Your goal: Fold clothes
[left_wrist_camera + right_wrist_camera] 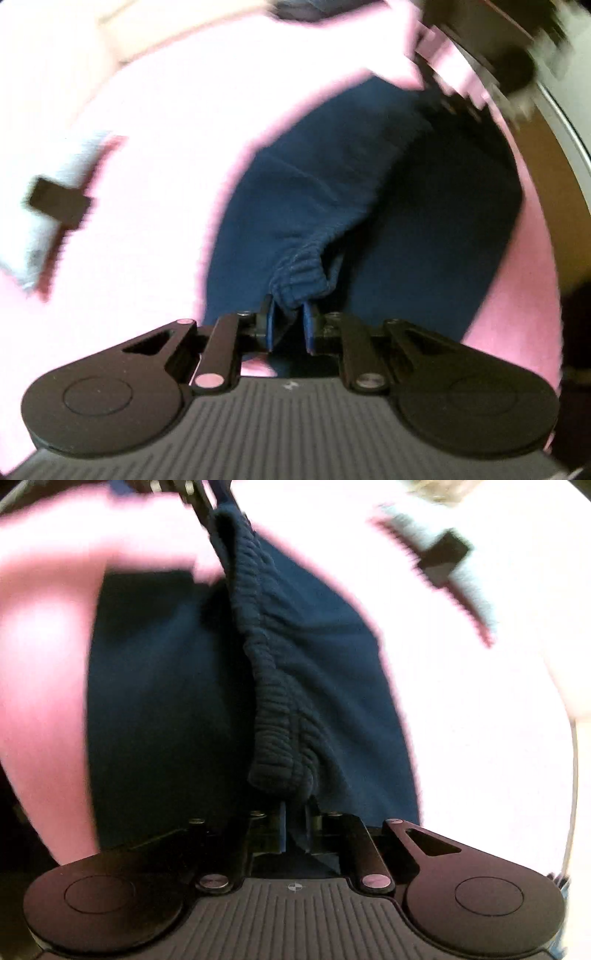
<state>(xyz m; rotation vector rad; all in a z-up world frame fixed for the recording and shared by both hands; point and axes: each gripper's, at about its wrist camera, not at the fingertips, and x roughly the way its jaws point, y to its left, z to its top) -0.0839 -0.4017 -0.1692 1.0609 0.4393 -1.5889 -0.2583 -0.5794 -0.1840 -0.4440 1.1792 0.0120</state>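
Observation:
A navy blue garment (332, 192) with a ribbed elastic waistband (301, 277) hangs over a pink cover (155, 155). My left gripper (290, 317) is shut on one end of that waistband, with bunched ribbing between its blue pads (306, 325). In the right wrist view the same garment (155, 701) drapes down, and its waistband (273, 701) runs from the top of the picture to my right gripper (295, 812), which is shut on the other end. The left gripper (192, 494) shows blurred at the top of that view, and the right gripper (480, 59) at the upper right of the left wrist view.
A pale grey-blue cloth (62, 192) with a small black block (55, 203) on it lies on the pink cover; the same block (443, 561) appears in the right wrist view. A grey curved edge (569, 147) borders the cover.

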